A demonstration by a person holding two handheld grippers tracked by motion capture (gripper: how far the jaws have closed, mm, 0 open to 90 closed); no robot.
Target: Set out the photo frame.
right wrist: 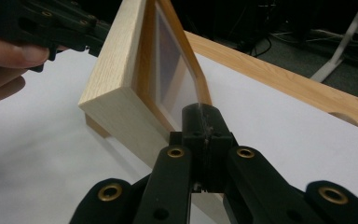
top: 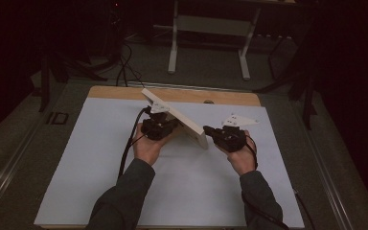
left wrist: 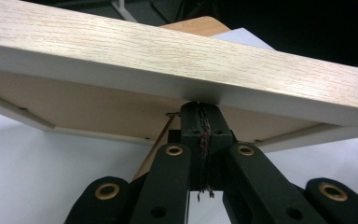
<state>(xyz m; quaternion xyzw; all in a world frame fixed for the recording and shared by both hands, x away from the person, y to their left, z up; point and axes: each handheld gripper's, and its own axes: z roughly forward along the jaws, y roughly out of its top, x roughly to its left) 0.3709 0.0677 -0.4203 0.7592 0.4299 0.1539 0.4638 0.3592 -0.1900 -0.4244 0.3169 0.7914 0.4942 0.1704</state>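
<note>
One wooden picture frame stood tilted above the desk; two tongs, left and right, were each closed together against its edges.

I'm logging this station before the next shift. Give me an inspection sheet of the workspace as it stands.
Surface: white sheet over a wooden table.
Job's things: wooden frame, tilted, one corner down on the sheet.
Clutter: nothing seen.
Grippers: left gripper shut, tips at the frame's edge; right gripper shut, tips at the frame's lower corner.
Cables: black cable trails from the left gripper; another along the right sleeve.
Surroundings: dark room, white stand legs behind the table.
</note>
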